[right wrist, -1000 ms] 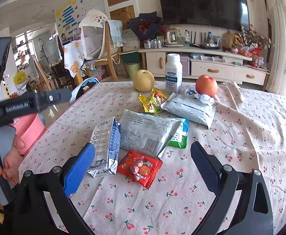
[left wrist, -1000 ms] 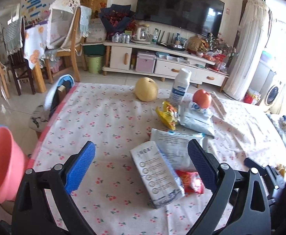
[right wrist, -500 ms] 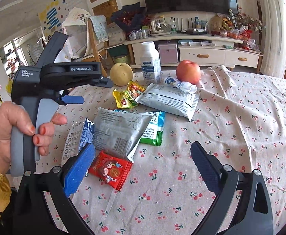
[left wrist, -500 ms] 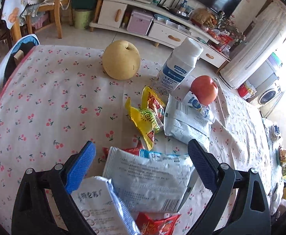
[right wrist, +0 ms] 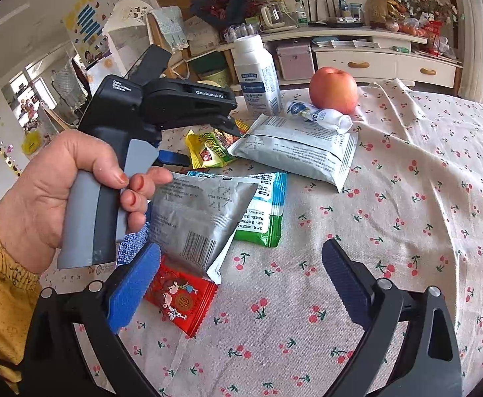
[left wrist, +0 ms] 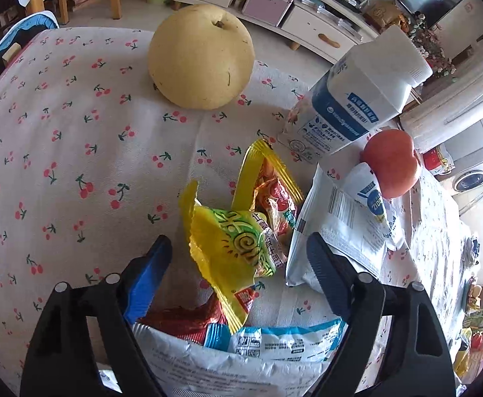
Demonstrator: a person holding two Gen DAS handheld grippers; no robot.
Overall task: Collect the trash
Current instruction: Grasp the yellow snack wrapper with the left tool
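The left gripper (left wrist: pixel 236 256), jaws closing, straddles a crumpled yellow foil snack wrapper (left wrist: pixel 231 244) without pressing it. Only the right wrist view shows the gripping hand (right wrist: pixel 66 192), the flat red sachet (right wrist: pixel 178 297) and the right gripper (right wrist: pixel 241 284), wide open and empty.

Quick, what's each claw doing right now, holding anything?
Left claw: closing around the yellow snack wrapper, pads not touching it yet.
Right claw: open, holding nothing.

The grey foil packet (left wrist: pixel 228 370) runs off the left wrist view's bottom edge at six o'clock and covers most of the red wrapper (left wrist: pixel 182 322). In the right wrist view the left gripper (right wrist: pixel 205 139) hides nearly all of the pear (right wrist: pixel 208 83). Print on the white bottle (right wrist: pixel 259 76) is too small to read.
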